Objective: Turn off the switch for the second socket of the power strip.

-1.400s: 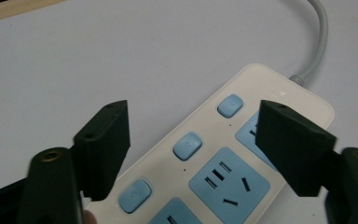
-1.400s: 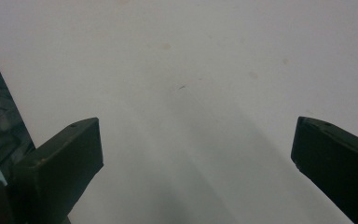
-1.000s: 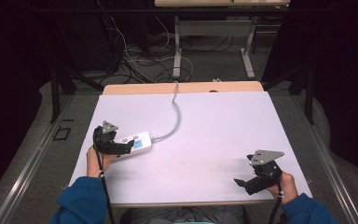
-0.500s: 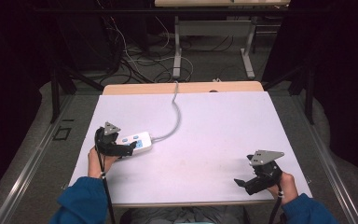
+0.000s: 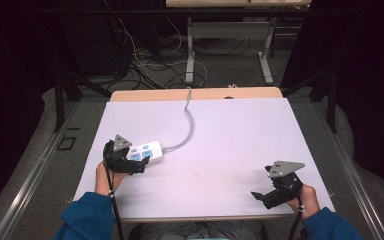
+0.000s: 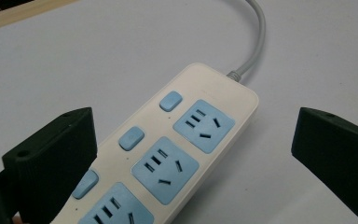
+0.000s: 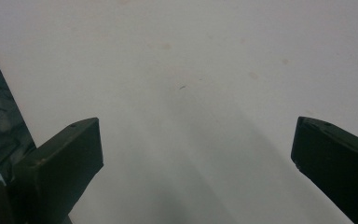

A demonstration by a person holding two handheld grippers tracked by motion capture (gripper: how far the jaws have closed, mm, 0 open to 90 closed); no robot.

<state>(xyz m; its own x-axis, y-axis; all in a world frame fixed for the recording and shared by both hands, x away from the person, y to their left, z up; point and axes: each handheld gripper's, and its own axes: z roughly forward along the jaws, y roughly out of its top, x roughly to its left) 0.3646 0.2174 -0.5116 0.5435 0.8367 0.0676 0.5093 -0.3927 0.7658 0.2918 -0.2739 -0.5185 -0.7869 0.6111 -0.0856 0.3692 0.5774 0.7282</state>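
A white table (image 5: 230,145) takes up most of the high view. On it, toward its left side, lies a cream power strip (image 6: 186,140) with blue sockets and blue switches; its grey cord (image 5: 187,125) curves away to the table's far edge. The left gripper (image 5: 139,167) sits over the strip's near end, jaws spread wide on either side of it, the left jaw seemingly just over the strip's edge, though contact is hard to judge. The right gripper (image 5: 256,195) hovers near the table's front right corner, well apart from the strip, jaws wide open over bare tabletop.
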